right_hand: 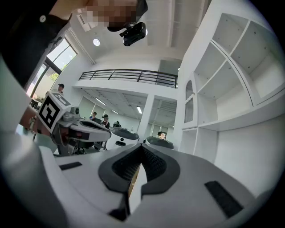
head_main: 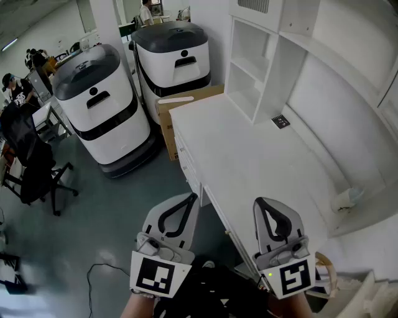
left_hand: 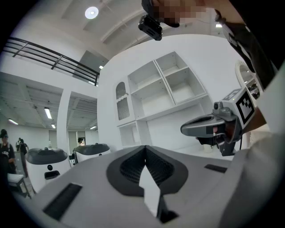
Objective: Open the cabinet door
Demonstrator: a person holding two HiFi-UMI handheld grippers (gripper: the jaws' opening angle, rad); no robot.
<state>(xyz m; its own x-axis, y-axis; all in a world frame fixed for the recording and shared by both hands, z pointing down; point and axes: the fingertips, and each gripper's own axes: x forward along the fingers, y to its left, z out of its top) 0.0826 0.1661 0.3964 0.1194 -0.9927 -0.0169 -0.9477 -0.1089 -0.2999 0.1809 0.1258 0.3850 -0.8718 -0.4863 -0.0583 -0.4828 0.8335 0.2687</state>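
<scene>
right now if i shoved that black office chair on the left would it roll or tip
The black office chair would probably roll rather than tip: it stands on a spread star base on the smooth grey floor. An off-centre shove may well swivel the seat instead of moving it.

Light is bright and even, falling from overhead: a round ceiling lamp (left_hand: 91, 12) and a strip light (left_hand: 47, 112) glow in my left gripper view. In the head view the white worktop (head_main: 261, 161) nearly washes out, and the shelf unit (head_main: 249, 68) holds only soft shadows. Both gripper views bow hard toward black corners. My left claw (left_hand: 144, 148) and right claw (right_hand: 141, 147) look slightly soft up close. A window (right_hand: 60, 58) glares in the right gripper view.
</scene>
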